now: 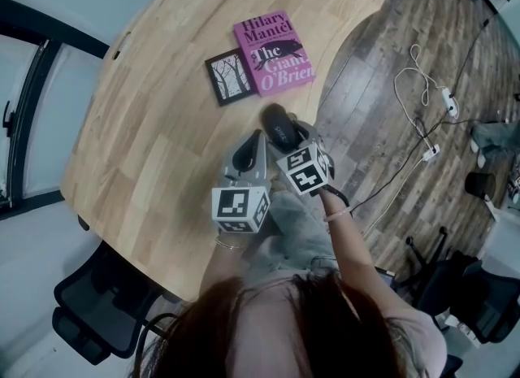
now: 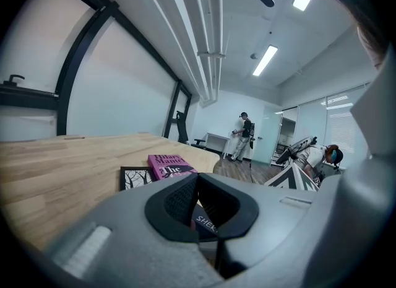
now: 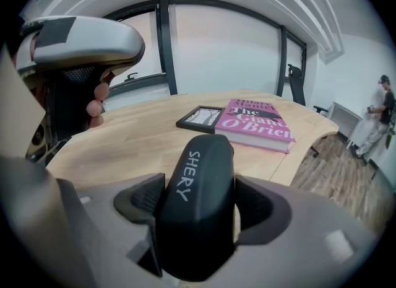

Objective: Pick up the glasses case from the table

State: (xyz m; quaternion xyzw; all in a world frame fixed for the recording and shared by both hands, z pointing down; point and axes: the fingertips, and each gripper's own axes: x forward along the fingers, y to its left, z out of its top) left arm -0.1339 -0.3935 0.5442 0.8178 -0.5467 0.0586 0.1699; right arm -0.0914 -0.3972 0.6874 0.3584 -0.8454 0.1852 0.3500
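The black glasses case [image 3: 198, 200], with white lettering on its lid, lies lengthwise between the jaws of my right gripper [image 3: 201, 209]. The jaws stand wide and a thin gap shows beside the right pad [image 3: 263, 209], so the gripper is open around the case. In the head view the case [image 1: 278, 127] is at the near right edge of the wooden table [image 1: 154, 141], just ahead of the right gripper [image 1: 291, 139]. I cannot tell whether it rests on the wood. My left gripper [image 1: 250, 153] hangs close on its left, open a little and empty; a strip of the case [image 2: 204, 220] shows through its jaws.
A pink book [image 1: 274, 51] and a small black-and-white book [image 1: 230, 77] lie just beyond the case. The table's curved edge drops to a wood floor with white cables [image 1: 422, 100] on the right. A black chair [image 1: 97, 311] stands at the near left. People [image 2: 243, 135] stand far off.
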